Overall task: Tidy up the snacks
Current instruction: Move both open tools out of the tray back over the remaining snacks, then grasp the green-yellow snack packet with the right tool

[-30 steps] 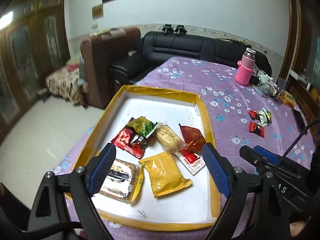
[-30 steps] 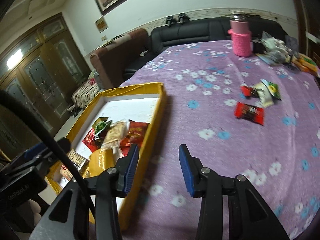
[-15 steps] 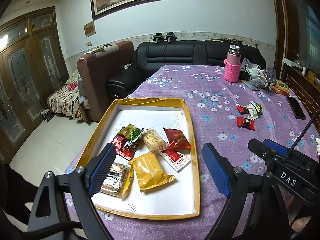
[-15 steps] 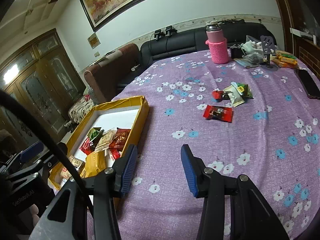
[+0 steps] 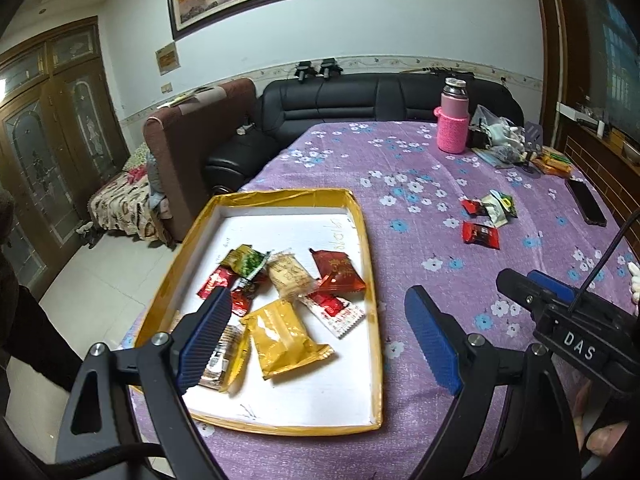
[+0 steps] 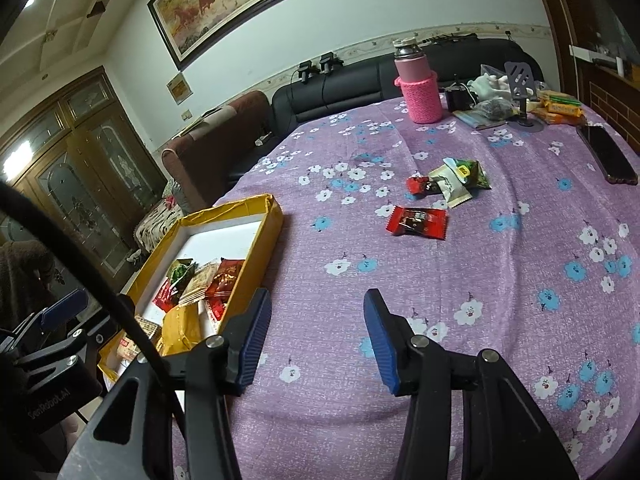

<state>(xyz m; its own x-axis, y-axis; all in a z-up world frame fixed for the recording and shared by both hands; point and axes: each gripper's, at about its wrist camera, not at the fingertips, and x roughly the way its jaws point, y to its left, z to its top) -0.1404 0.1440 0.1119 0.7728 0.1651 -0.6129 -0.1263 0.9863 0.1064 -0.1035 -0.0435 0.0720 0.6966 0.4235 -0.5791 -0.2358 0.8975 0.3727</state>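
Observation:
A yellow-rimmed tray (image 5: 368, 264) with a white floor lies on the purple flowered cloth and holds several snack packets, among them a yellow one (image 5: 280, 340), a dark red one (image 5: 336, 272) and a green one (image 5: 244, 260). My left gripper (image 5: 320, 336) hangs open above the tray's near end, holding nothing. Further right on the cloth lie a loose red packet (image 6: 418, 220) and a small cluster of red, white and green packets (image 6: 452, 180). My right gripper (image 6: 318, 336) hovers over bare cloth beside the tray (image 6: 264, 240), its jaws opening with nothing between them.
A pink-sleeved bottle (image 6: 420, 92) stands at the table's far side, beside bags, a small stand and biscuit packs (image 6: 560, 110). A dark phone (image 6: 608, 154) lies near the right edge. A black sofa (image 5: 380, 100) and a brown armchair (image 5: 192, 136) stand beyond the table.
Both grippers have drawn back from the tray, so more of the table shows. The right jaws have widened a little. The left jaws stay wide.

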